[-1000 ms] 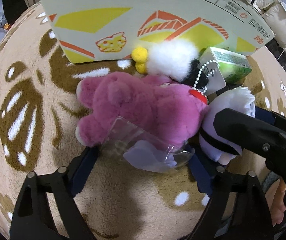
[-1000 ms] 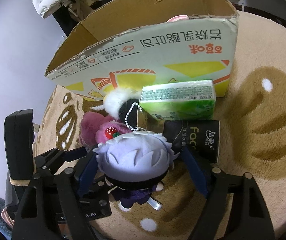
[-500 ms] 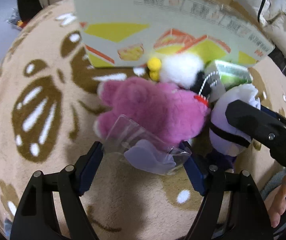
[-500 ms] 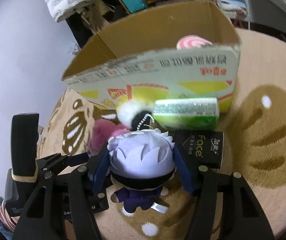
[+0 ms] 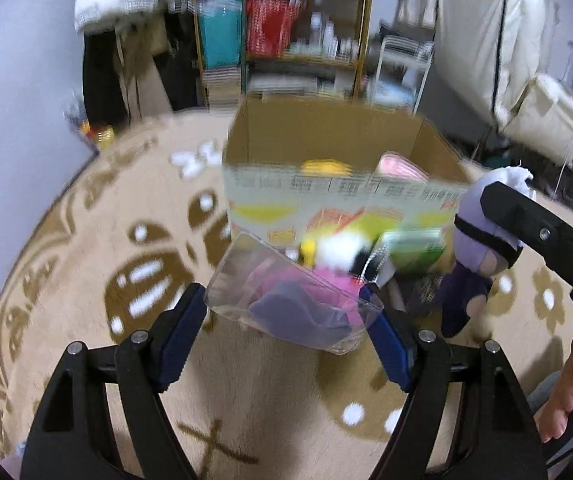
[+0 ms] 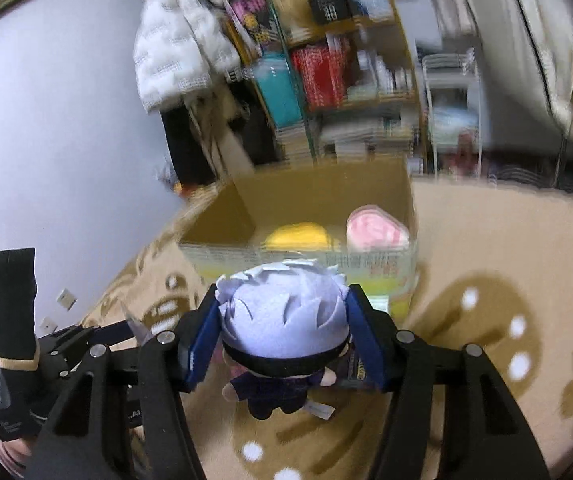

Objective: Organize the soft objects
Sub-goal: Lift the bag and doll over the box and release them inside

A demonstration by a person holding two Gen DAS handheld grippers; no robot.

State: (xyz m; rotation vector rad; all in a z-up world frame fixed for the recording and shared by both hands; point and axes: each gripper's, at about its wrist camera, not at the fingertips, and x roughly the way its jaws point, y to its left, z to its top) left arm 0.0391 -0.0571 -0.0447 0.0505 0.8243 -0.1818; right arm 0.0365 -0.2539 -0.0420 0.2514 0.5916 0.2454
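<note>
My left gripper (image 5: pixel 290 316) is shut on a clear plastic packet (image 5: pixel 286 300) with something purple-grey inside, held above the rug. My right gripper (image 6: pixel 282 340) is shut on a white-haired plush doll (image 6: pixel 282 320) in dark clothes, lifted off the rug; the doll also shows in the left wrist view (image 5: pixel 482 240). An open cardboard box (image 5: pixel 326 140) stands ahead and holds a yellow soft toy (image 6: pixel 300 236) and a pink one (image 6: pixel 376 232). A pink plush (image 5: pixel 326 276), a white fluffy toy (image 5: pixel 342 250) and a green pack (image 5: pixel 414 244) lie in front of the box.
A beige rug with brown patterns (image 5: pixel 86 280) covers the floor. A shelf of goods (image 5: pixel 282 40) stands behind the box, with white bedding (image 5: pixel 486 40) to the right and a wall to the left. A black pack (image 5: pixel 422 288) lies by the green one.
Both grippers have risen and tilted up, lifting the packet and the doll off the rug. The box interior and the room behind have come into view.
</note>
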